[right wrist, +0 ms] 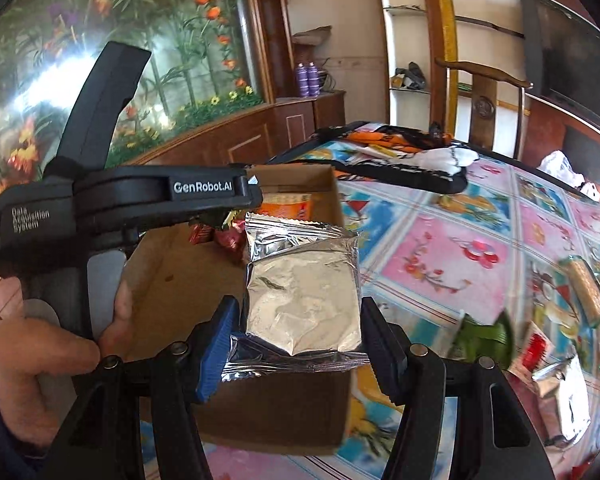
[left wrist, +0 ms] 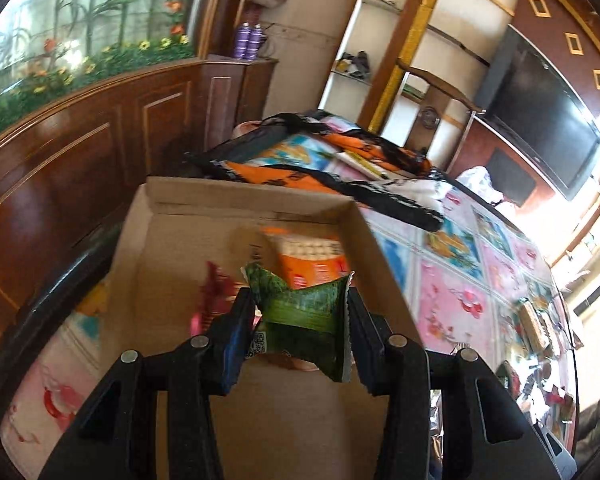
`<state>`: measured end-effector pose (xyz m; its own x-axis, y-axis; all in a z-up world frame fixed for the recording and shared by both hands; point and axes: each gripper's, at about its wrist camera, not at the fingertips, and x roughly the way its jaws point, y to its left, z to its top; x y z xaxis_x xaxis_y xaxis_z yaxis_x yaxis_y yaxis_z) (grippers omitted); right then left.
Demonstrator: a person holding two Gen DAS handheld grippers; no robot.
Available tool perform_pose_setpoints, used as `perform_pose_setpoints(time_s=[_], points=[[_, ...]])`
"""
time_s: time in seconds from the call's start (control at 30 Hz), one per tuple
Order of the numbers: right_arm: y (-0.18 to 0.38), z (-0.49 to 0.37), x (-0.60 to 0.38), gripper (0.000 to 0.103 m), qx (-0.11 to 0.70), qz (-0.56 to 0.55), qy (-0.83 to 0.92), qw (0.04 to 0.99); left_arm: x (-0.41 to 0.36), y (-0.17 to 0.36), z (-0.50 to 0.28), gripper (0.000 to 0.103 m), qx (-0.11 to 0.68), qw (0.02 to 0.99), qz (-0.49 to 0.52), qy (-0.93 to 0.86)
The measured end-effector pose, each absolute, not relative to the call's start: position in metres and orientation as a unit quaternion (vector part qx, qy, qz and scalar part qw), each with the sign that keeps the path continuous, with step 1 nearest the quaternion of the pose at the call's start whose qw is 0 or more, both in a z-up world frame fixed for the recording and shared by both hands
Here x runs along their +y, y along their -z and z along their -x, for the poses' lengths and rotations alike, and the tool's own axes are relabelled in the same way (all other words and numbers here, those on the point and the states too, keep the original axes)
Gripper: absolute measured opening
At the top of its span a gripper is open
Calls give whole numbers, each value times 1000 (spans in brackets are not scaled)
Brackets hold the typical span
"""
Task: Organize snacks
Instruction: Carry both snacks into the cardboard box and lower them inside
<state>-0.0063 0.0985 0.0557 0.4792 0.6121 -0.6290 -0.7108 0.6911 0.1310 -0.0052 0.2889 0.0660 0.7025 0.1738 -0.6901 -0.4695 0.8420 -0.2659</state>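
Left tool [left wrist: 300, 312] clamped on a green snack packet [left wrist: 300, 312], pads pressed against both crumpled sides, poised above the open cardboard box [left wrist: 172, 248]. Right tool [right wrist: 300, 328] closed on a silver foil packet [right wrist: 304, 300], gripped by its left and right edges, held over the right part of the same box [right wrist: 164, 280]. Left tool's black body [right wrist: 140, 196] visible at left in the right wrist view, reaching over the box, gripped low down by a hand [right wrist: 40, 360].

Inside the box: an orange packet [left wrist: 316, 260] at the far end, a red wrapper [left wrist: 216, 288] just left of the green packet. Box resting at the near left of the worktop [left wrist: 452, 300], on a flowered plastic cloth in pink and blue squares. More loose snacks [right wrist: 560, 384] lying at the near right of the worktop, well apart from the box: silver, green and red packets, somewhat blurred. Orange and black fabric [left wrist: 320, 160] heaped at the far end, beyond the box.
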Motion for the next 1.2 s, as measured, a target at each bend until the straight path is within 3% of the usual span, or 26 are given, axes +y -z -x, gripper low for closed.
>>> perform_pose_setpoints(time_s=[1.2], points=[[-22, 4, 139, 66, 377, 110, -402, 827, 299, -52, 1, 49, 365, 881, 214, -210]])
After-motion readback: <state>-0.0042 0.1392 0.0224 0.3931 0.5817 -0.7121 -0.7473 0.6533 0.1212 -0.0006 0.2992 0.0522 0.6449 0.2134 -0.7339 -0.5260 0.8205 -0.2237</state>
